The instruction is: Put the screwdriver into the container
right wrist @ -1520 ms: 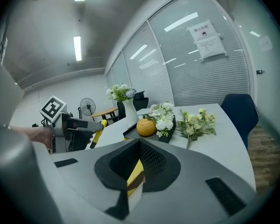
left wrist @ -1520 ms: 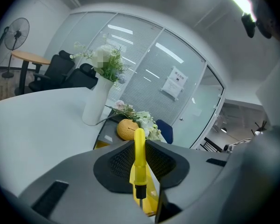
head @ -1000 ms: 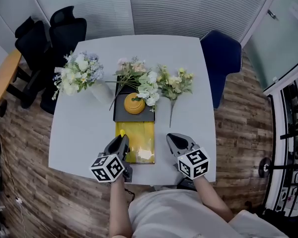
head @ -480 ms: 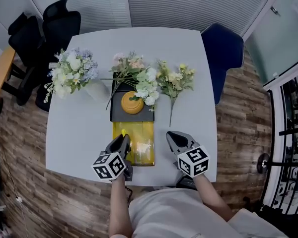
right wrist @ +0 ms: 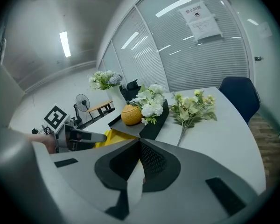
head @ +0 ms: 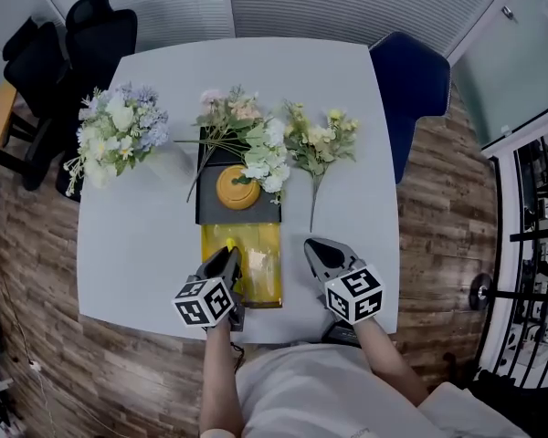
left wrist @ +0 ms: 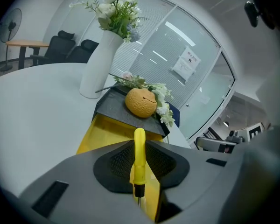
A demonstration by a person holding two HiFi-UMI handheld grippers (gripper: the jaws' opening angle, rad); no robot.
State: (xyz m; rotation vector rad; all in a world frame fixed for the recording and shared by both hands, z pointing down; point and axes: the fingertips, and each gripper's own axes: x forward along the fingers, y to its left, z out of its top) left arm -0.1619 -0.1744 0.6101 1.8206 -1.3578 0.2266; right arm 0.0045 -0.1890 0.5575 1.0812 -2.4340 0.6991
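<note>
A yellow-handled screwdriver [left wrist: 139, 157] stands upright between the jaws of my left gripper [left wrist: 139, 174], which is shut on it. Its handle tip [head: 230, 245] shows above the left edge of the yellow container [head: 256, 265], an open tray on the white table. In the left gripper view the container [left wrist: 100, 133] lies just beyond and below the jaws. My right gripper [head: 321, 250] hovers to the right of the container, jaws shut with nothing between them [right wrist: 139, 146]. From the right gripper view I see the left gripper [right wrist: 79, 136] beside the container [right wrist: 113, 136].
Behind the container sits a dark grey tray [head: 212, 210] holding an orange round object [head: 237, 187] and flowers [head: 256, 149]. A white vase [left wrist: 100, 64] with a bouquet [head: 114, 135] stands at the left. Loose flower stems [head: 318, 144] lie to the right. Chairs surround the table [head: 137, 245].
The head view has shifted a little, so the table slid slightly in the picture. Both grippers hold about the same places, the left one still gripping the screwdriver.
</note>
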